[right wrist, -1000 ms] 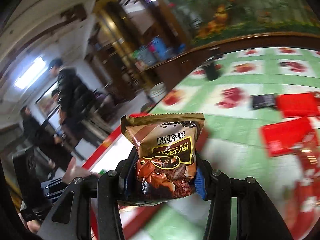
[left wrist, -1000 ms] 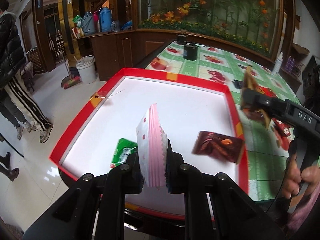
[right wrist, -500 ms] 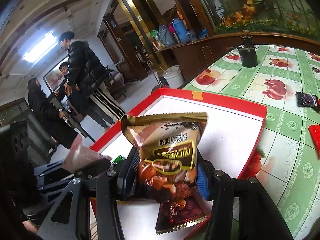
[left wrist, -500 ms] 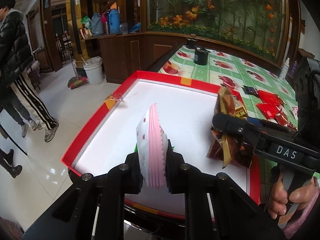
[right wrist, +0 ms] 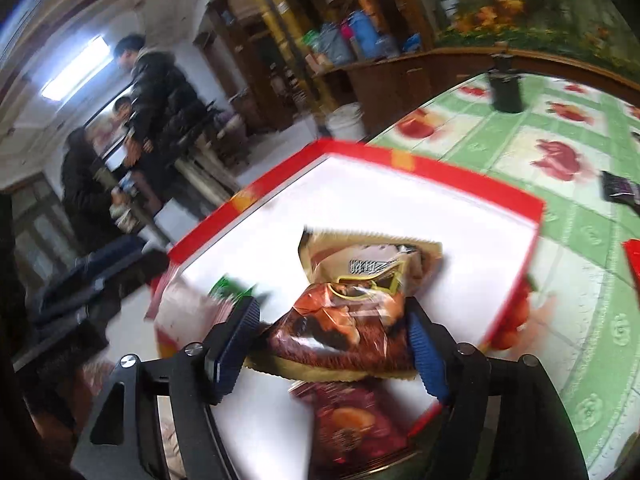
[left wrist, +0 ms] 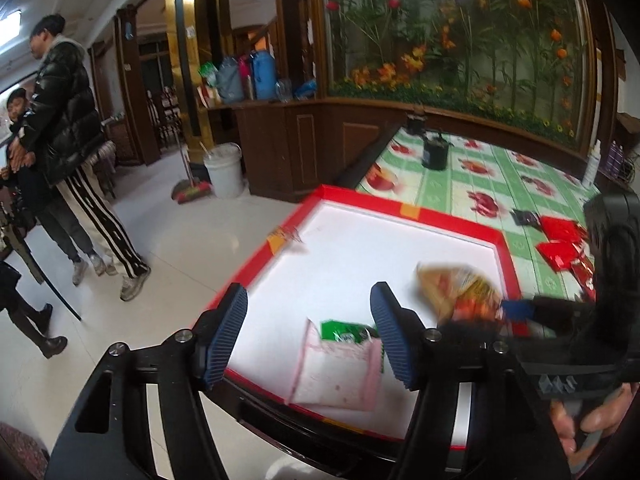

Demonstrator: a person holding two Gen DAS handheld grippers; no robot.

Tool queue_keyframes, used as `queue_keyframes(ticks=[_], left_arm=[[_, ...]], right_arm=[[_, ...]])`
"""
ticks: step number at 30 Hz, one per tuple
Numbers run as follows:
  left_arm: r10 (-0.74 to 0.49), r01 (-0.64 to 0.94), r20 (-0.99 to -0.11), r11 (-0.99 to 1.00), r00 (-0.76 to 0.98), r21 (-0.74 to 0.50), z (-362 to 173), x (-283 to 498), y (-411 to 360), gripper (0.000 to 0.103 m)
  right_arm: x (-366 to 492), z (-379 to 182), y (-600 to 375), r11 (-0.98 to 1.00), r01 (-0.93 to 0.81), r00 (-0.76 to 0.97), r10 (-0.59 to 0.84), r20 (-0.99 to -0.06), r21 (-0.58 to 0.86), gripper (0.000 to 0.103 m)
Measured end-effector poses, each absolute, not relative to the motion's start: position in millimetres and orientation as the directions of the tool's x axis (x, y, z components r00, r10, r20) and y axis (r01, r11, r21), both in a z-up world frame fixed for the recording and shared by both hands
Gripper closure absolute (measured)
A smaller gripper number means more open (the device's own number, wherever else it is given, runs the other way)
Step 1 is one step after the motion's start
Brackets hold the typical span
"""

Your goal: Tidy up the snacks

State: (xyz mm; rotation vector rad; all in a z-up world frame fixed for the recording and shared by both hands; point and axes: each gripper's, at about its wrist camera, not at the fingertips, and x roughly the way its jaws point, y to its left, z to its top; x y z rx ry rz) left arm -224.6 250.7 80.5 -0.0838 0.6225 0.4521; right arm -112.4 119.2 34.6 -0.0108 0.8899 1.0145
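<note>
A red-rimmed white tray (left wrist: 408, 211) (right wrist: 432, 168) sits at the near end of the table. My left gripper (left wrist: 308, 336) is open above it; a pink snack packet (left wrist: 340, 372) lies flat in the tray just below it, partly over a green packet (left wrist: 344, 330). My right gripper (right wrist: 328, 344) is open over the tray's right side, with a brown-gold snack bag (right wrist: 360, 304) (left wrist: 456, 292) loose between its jaws, above a dark red packet (right wrist: 352, 428). The pink packet (right wrist: 188, 312) and green packet (right wrist: 232, 286) show blurred at left in the right wrist view.
Red packets (left wrist: 560, 240) and a small dark packet (left wrist: 524, 218) (right wrist: 620, 192) lie on the green flowered tablecloth (left wrist: 460, 184) right of the tray. A black cup (left wrist: 435, 154) (right wrist: 506, 92) stands farther back. People (left wrist: 64, 140) stand on the floor at left, near a white bucket (left wrist: 224, 172).
My left gripper opened and let the pink packet fall flat into the tray. My right gripper moved down over the tray and opened around the brown-gold bag.
</note>
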Motion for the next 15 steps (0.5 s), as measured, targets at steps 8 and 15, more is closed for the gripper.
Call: queue_keyframes(ticks=[8, 15], left_arm=[[0.377, -0.426, -0.564, 0.903, 0.734, 0.050, 86.6, -224.3, 248.8, 0.033], [0.272, -0.297, -0.557, 0.954, 0.785, 0.047, 96.4, -211.2, 208.4, 0.027]], right_arm=[[-102.2, 49.2, 87.6, 0.395, -0.727, 0.087, 0.864, -0.495, 0.561, 0.026], [-53.3, 72.9, -61.7, 0.619, -0.549, 0.454, 0.785, -0.421, 0.562, 0.025]])
